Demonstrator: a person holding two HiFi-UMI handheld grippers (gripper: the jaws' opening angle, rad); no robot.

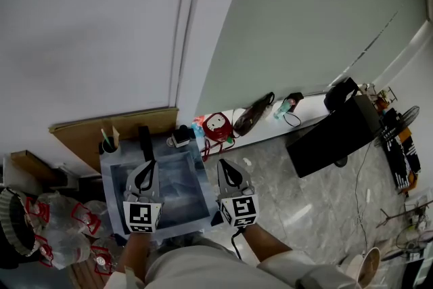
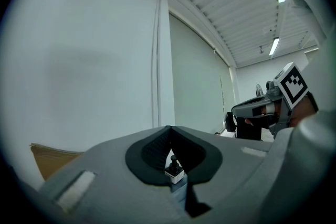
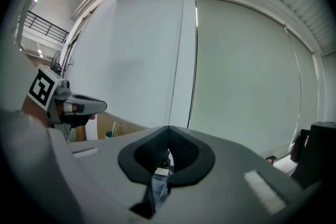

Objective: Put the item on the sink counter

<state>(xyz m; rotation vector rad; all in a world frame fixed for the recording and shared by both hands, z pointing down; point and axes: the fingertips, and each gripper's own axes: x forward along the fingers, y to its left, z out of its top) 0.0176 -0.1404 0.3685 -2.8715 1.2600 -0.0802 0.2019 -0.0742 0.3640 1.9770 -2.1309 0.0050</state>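
Note:
In the head view, both of my grippers hover over the near edge of a steel sink [image 1: 177, 176] set in a grey counter. My left gripper [image 1: 148, 165] is over the basin's left part, shut, with nothing in it. My right gripper [image 1: 222, 164] hangs past the sink's right rim, also shut and empty. A small white and black pump bottle [image 1: 180, 137] stands on the back counter; the left gripper view shows the bottle [image 2: 175, 168] through the gap below that gripper's fingers. From that view I also see the right gripper [image 2: 262, 110] at the right.
On the back counter stand a green cup [image 1: 108, 143] with a toothbrush and a black faucet [image 1: 144, 139]. Cardboard [image 1: 88, 130] leans on the wall behind. A red item [image 1: 216, 125] and a black cabinet [image 1: 338, 135] lie to the right. Plastic bags [image 1: 61, 227] crowd the left.

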